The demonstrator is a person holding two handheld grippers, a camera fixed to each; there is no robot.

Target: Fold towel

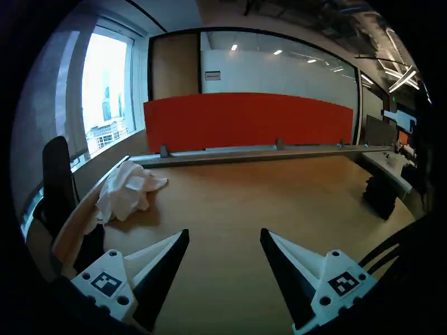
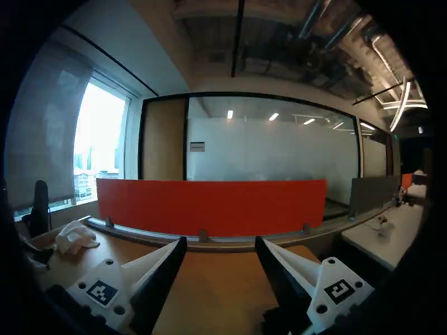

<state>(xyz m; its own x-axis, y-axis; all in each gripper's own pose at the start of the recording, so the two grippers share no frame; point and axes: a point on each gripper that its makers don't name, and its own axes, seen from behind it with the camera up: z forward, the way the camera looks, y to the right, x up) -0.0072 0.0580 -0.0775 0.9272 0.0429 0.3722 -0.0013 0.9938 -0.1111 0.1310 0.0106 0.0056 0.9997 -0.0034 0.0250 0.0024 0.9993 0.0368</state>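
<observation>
Hovering over a wooden table (image 1: 262, 206), left gripper (image 1: 223, 231): both white-and-black fingers spread wide apart, nothing between them, bare tabletop showing through the gap. Right gripper (image 2: 220, 239): likewise spread wide, holding nothing, aimed level across the table toward its far edge. Towel (image 1: 125, 190): white, crumpled in a loose heap (not laid flat), resting on the table near its left edge, well ahead and to the left of the left gripper's fingers and apart from both grippers; in the right gripper view it sits far off at the left (image 2: 75, 235). Red divider panel (image 1: 246, 120): upright along the table's far edge, on small grey brackets. Black chair back (image 1: 58, 178): just beyond the table's left edge, beside the towel. Dark object (image 1: 381, 195): on the table at the far right, too dim to identify. Window (image 1: 106, 100): bright, at left behind the chair. Neighbouring white desk (image 2: 385, 234): to the right, past the divider's end.
</observation>
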